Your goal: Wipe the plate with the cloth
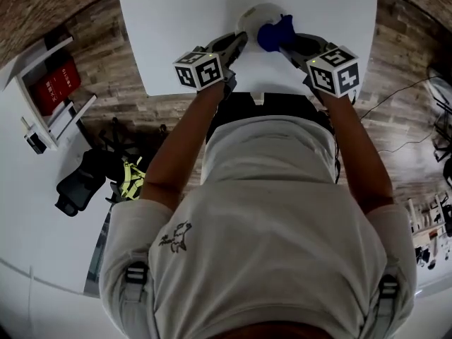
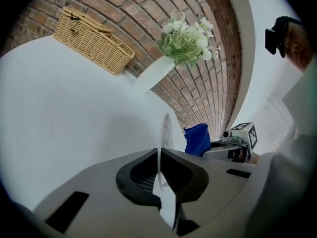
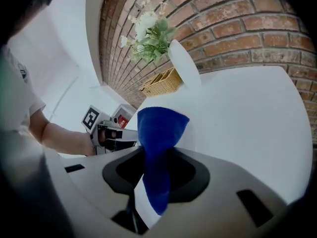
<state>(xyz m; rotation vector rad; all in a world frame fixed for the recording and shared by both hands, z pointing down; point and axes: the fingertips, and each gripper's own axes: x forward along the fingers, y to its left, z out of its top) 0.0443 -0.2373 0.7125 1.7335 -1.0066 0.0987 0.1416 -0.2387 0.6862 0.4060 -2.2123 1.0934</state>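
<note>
Left tool (image 1: 236, 46) clamps the thin white plate (image 1: 258, 14) edge-on, near the tabletop (image 1: 176, 20) front edge; right tool (image 1: 287, 45) grips bunched blue cloth (image 1: 275, 32).

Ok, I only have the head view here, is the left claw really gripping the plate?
Observer: Yes, the left gripper view shows the left claw shut on the plate by its rim, plate edge-on.
Operator: And the cloth?
Observer: The right gripper view shows the right claw shut on the blue cloth, which sticks out past it.
Operator: Anything behind?
Observer: White flowers beside a wicker basket, against the brick wall.
</note>
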